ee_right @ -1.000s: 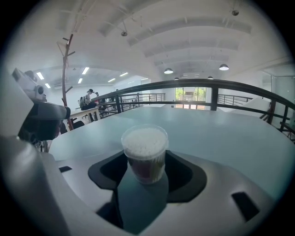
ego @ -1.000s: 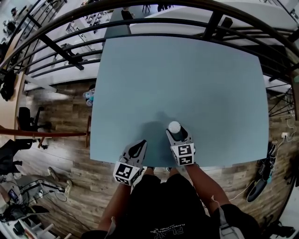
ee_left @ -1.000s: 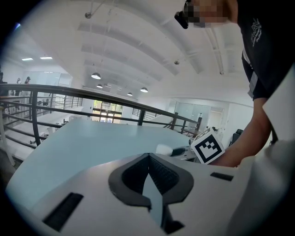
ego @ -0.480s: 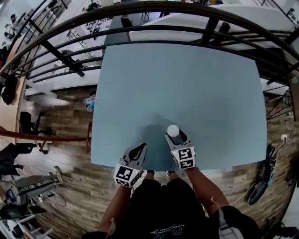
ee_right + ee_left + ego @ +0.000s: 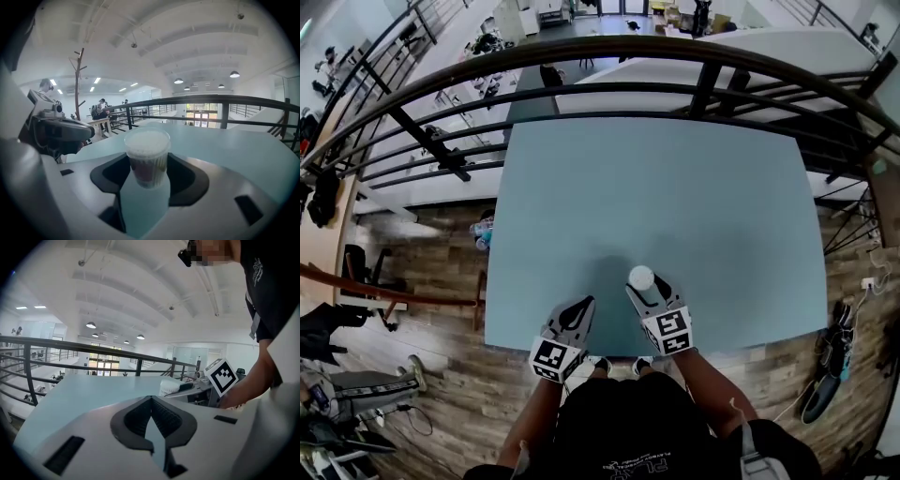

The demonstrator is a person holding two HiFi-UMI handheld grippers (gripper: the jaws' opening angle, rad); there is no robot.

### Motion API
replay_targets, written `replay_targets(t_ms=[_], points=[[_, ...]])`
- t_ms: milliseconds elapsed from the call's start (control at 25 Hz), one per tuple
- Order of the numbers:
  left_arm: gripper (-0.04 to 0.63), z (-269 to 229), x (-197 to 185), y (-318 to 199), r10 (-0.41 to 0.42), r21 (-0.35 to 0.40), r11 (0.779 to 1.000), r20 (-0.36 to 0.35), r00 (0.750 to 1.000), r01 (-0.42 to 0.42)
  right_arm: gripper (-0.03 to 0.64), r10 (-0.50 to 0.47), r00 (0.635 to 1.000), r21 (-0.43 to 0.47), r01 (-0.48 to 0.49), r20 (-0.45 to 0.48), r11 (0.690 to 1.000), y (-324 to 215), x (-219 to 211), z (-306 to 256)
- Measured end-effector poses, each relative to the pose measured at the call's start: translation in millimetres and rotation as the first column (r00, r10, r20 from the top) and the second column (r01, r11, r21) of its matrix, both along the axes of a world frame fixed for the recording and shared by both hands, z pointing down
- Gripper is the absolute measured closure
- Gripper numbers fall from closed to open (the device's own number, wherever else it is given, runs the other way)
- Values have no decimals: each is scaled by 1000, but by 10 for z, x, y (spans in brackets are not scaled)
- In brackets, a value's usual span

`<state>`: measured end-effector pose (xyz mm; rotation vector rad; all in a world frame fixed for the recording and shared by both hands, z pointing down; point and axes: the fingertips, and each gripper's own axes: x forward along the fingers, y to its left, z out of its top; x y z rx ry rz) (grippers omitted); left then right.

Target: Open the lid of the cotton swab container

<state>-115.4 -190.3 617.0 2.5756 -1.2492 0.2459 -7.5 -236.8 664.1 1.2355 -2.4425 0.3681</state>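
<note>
Right gripper (image 5: pixel 643 287) fingers clamped on upright cotton swab container (image 5: pixel 147 151), lid on, over bench (image 5: pixel 675 187) near edge. Left gripper (image 5: pixel 580 307) fingers pressed together, empty.

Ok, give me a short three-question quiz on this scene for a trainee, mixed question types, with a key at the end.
1. True or false: the left hand-held gripper is shut and empty.
2. What holds the clear round plastic cotton swab container? A: the left hand-held gripper. B: the right hand-held gripper. C: nothing, it stands free on the pale blue table.
3. Fill in: the container's round lid is ___ (on or off).

Key: 1 true. 2 B. 3 on.
</note>
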Motion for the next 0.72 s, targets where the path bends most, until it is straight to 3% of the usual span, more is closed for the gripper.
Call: replay_targets(t_ms=[440, 720], points=[[583, -528, 286, -21, 48, 131, 990, 9, 999, -49, 365, -103, 995, 67, 102, 5, 992, 117, -3, -638], [583, -774, 423, -15, 107, 234, 963, 122, 987, -133, 365, -165, 986, 58, 164, 10, 985, 195, -63, -772]])
